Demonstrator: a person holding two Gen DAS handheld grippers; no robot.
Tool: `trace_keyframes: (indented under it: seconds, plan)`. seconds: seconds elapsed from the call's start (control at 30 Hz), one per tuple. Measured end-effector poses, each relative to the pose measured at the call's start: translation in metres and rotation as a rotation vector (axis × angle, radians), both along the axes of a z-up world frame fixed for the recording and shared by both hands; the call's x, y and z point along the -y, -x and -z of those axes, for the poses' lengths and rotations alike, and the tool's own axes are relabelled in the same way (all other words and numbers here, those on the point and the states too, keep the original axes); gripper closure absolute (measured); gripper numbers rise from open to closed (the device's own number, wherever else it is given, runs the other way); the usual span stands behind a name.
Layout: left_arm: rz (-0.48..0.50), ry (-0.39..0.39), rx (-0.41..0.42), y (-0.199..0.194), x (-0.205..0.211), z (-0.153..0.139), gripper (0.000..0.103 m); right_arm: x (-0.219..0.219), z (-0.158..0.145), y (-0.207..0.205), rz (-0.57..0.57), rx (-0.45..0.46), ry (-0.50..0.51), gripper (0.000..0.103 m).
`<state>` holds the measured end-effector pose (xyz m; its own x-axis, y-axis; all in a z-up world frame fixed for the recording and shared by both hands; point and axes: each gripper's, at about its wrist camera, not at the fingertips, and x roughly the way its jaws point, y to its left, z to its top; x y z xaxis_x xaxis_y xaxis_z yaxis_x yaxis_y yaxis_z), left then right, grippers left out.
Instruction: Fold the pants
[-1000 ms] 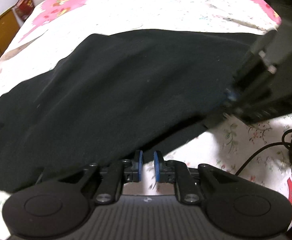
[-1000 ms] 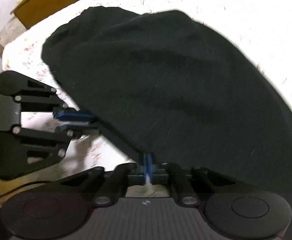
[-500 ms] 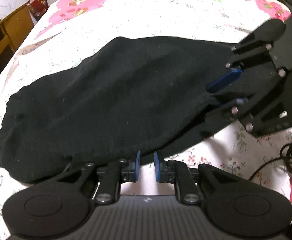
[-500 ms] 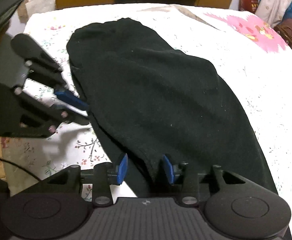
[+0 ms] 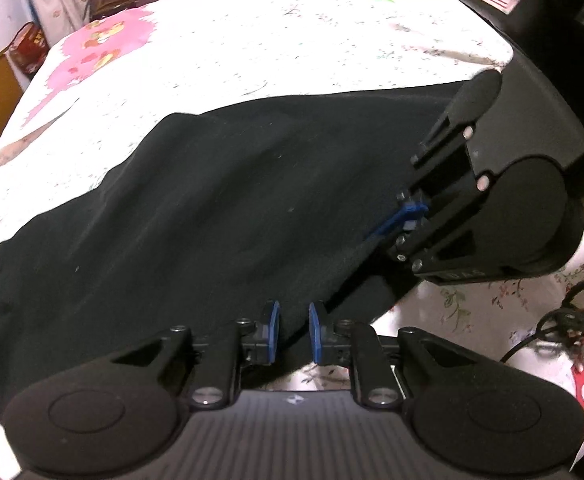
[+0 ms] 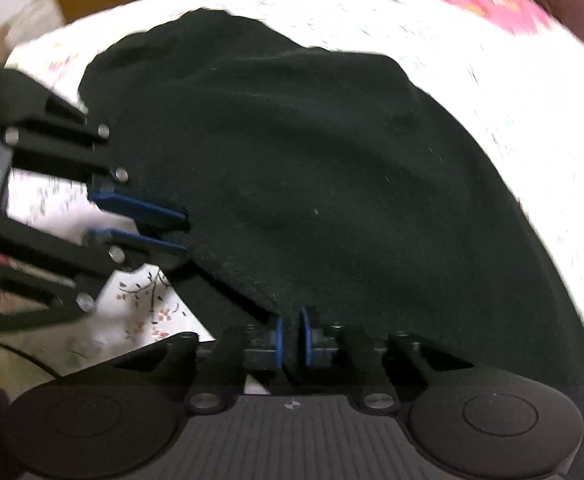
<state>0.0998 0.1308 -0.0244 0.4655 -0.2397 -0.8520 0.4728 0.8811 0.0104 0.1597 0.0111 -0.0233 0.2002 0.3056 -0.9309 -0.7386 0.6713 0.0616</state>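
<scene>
While two grippers (image 5: 291, 334) (image 6: 291, 340) pinch, one pants (image 5: 232, 216) lies.

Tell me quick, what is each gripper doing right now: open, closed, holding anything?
Left gripper: closed on the near edge of the black fabric pants.
Right gripper: closed, pinching an edge of the same pants.

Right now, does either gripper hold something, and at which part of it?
Both hold the black pants. The right gripper is shut on their near edge; the left gripper pinches the same edge further along.
</scene>
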Motion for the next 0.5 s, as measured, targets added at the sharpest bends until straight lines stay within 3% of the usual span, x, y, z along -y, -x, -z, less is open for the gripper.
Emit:
trace_keyframes:
  seconds: [0.27,0.37,0.5]
  plan:
    - [0.085,-0.004,-0.03,0.001,0.022,0.006,0.076,0.027,-0.002,0.009,0.148,-0.183,-0.089,0.103]
    - [0.12,-0.008,-0.028,-0.003,0.036,0.005,0.074,0.041,-0.01,0.021,0.205,-0.141,-0.117,0.103]
    - [0.171,-0.024,-0.027,-0.017,0.056,0.007,0.067,0.096,-0.03,0.025,0.396,-0.144,-0.171,0.102]
